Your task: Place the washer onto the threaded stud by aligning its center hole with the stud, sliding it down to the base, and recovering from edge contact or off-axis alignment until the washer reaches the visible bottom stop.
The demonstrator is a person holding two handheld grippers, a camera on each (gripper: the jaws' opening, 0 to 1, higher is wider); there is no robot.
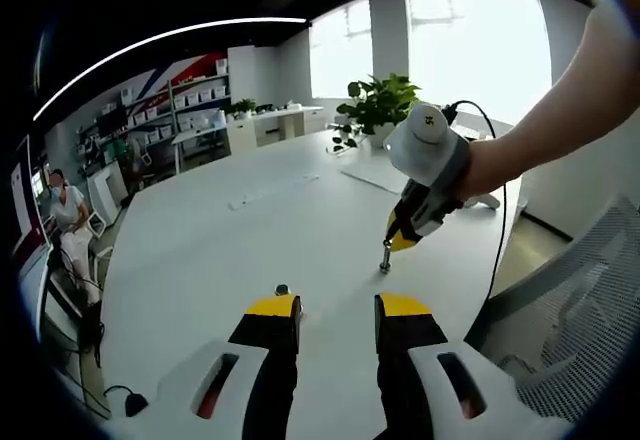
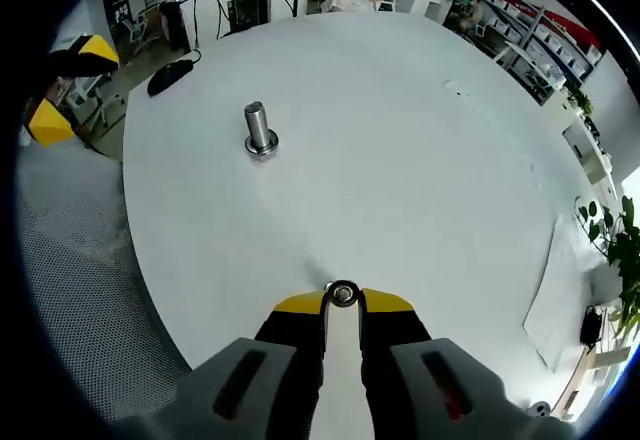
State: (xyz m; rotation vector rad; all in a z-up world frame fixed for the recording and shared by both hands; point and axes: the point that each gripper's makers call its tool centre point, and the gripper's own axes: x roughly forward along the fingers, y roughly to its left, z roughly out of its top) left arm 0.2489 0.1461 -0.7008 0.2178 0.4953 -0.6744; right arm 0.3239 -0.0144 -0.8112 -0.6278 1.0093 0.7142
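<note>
Right gripper (image 2: pixel 342 303) jaws pinching washer (image 2: pixel 342 293) above white table (image 2: pixel 420 160); threaded stud (image 2: pixel 259 127) upright near table edge; left gripper (image 1: pixel 338 310) jaws spread, holding nothing

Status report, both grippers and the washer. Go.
Right gripper shut on washer, low over the table. Left gripper open, holding nothing. Threaded stud upright, bare, apart from the washer. Nothing between them.

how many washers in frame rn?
1 visible: washer pinched between the right gripper jaws, apart from the stud standing on the white table. The stud's base may hide another.
</note>
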